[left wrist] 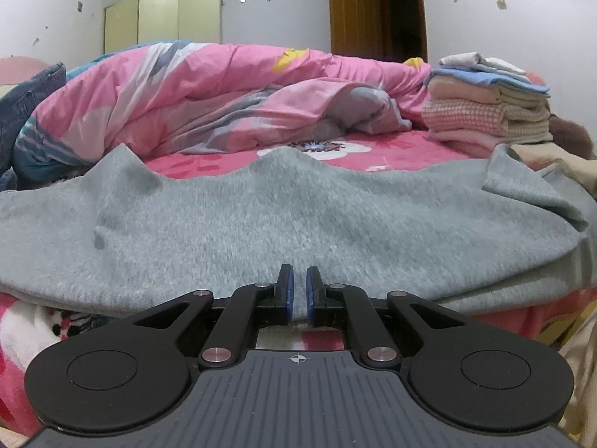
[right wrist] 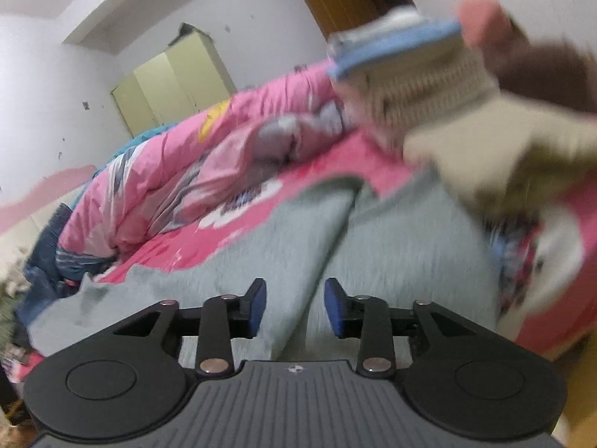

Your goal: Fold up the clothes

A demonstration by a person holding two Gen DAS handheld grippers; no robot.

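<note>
Between your left gripper [left wrist: 297, 291] pads the grey garment [left wrist: 298, 216] hem is pinched, your right gripper [right wrist: 294, 308] stands open over its folded layers on the bed [left wrist: 391, 149], and beyond, a folded stack [left wrist: 488, 108] is done.

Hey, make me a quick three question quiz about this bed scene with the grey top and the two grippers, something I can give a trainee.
1. True or false: the right gripper has its pads clamped on the grey garment.
2. Multiple choice: where does the stack of folded clothes sit in the left wrist view? A) far right of the bed, B) on top of the pink quilt, C) on the floor.
3. Fill in: the left gripper has its pads nearly together at the near ____ of the grey garment.

Key:
1. False; its jaws stand apart over the cloth.
2. A.
3. Edge.
</note>
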